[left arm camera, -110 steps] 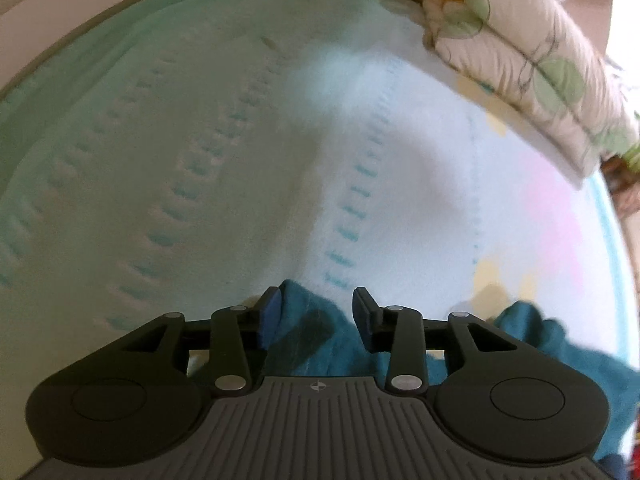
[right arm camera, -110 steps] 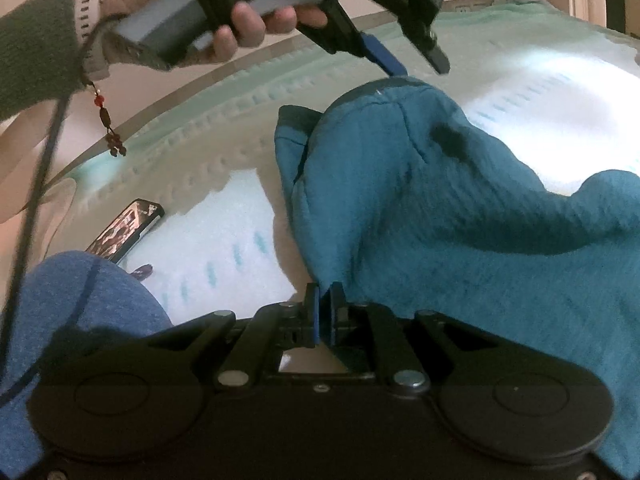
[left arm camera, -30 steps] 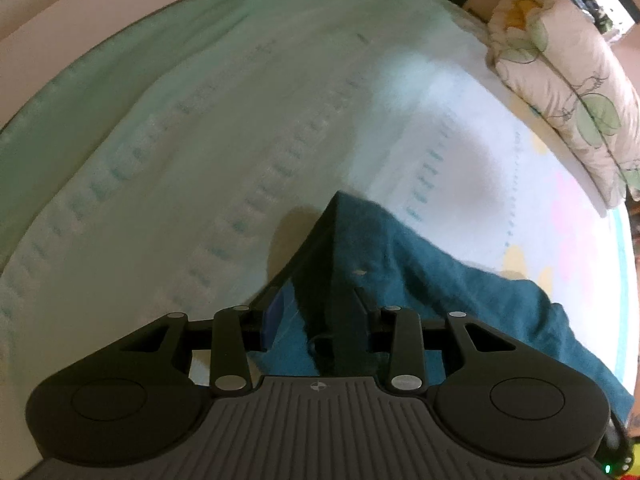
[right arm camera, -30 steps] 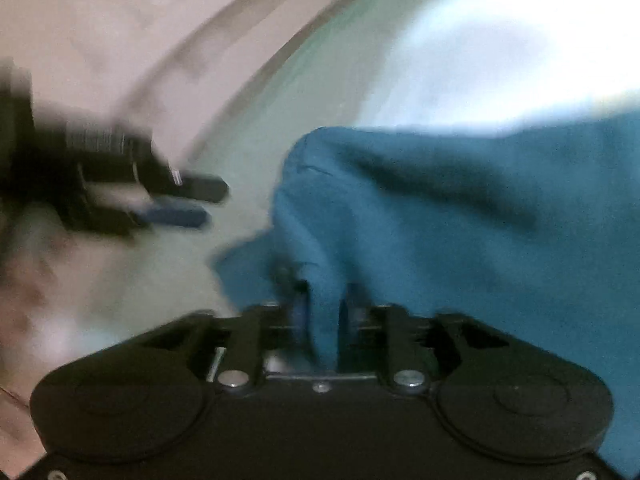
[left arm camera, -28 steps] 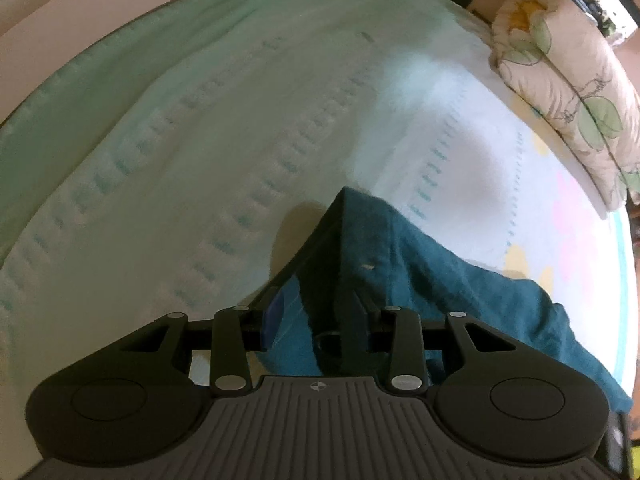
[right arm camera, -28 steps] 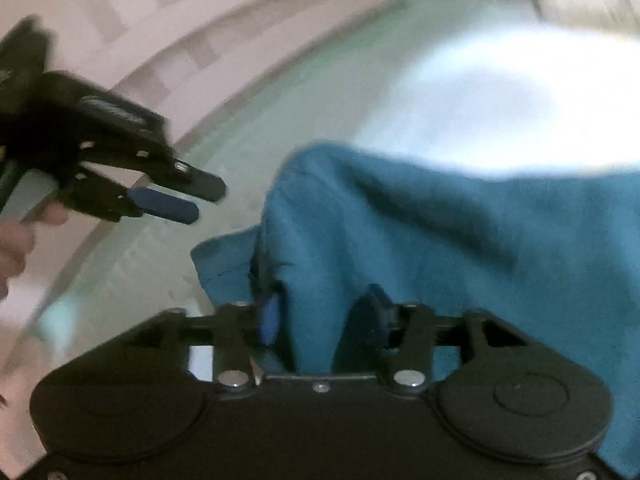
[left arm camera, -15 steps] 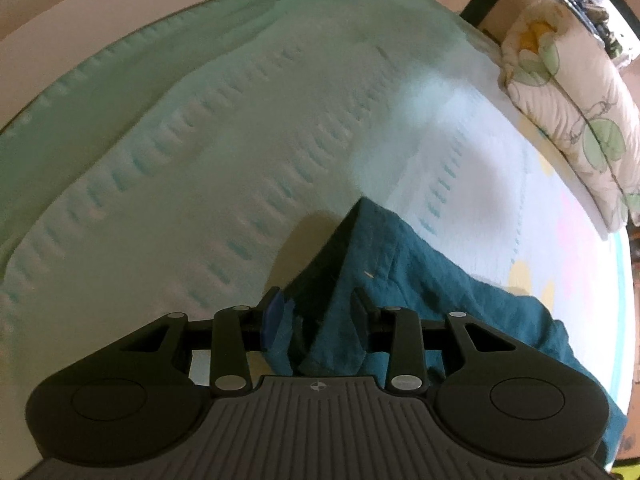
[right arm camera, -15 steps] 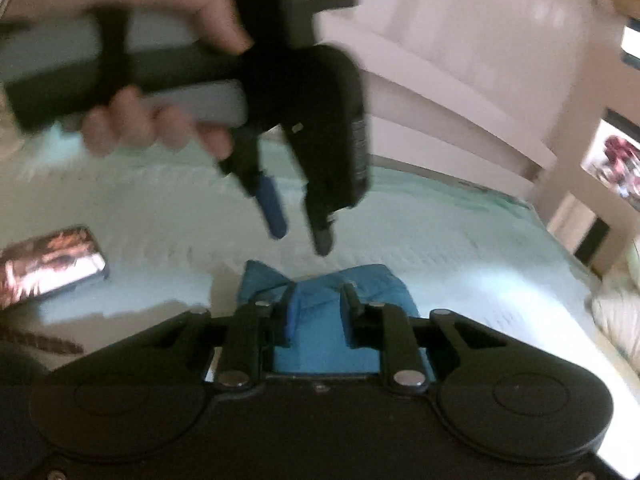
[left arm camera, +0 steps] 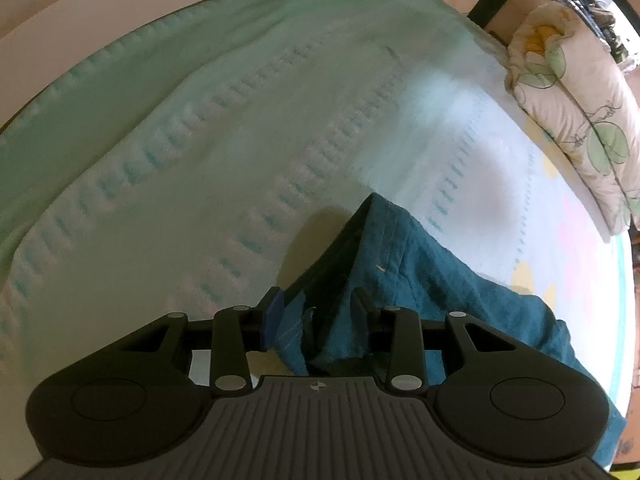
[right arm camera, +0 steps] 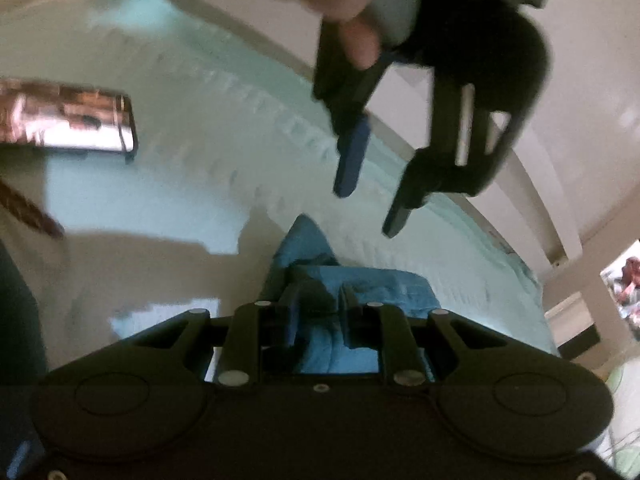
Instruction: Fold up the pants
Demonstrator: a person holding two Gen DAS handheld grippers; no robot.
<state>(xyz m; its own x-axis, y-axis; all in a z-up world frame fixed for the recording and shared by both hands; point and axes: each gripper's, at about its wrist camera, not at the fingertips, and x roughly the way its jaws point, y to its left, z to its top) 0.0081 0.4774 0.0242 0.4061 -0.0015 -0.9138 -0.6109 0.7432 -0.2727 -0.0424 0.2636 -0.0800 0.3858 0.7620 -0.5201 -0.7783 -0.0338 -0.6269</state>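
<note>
The teal pants (left arm camera: 420, 276) lie on the pale green bed sheet (left arm camera: 200, 160), with one corner peaked up and the rest trailing off to the right. My left gripper (left arm camera: 316, 294) points down over that corner. In the right wrist view the left gripper (right arm camera: 370, 208) hangs open above the cloth, with nothing between its fingers. My right gripper (right arm camera: 320, 300) has a bunched fold of the pants (right arm camera: 384, 284) between its fingers, and its jaws are closing on it.
A phone (right arm camera: 68, 120) lies on the sheet at the left. A flowered quilt (left arm camera: 580, 100) is folded at the far right of the bed. A white bed frame (right arm camera: 520, 168) runs behind the sheet. A hand (right arm camera: 340, 0) holds the left gripper.
The right gripper opened, rolled strongly and moved across with the cloth, then narrowed its jaws on a fold. The left gripper stayed open over the pants corner and hardly moved.
</note>
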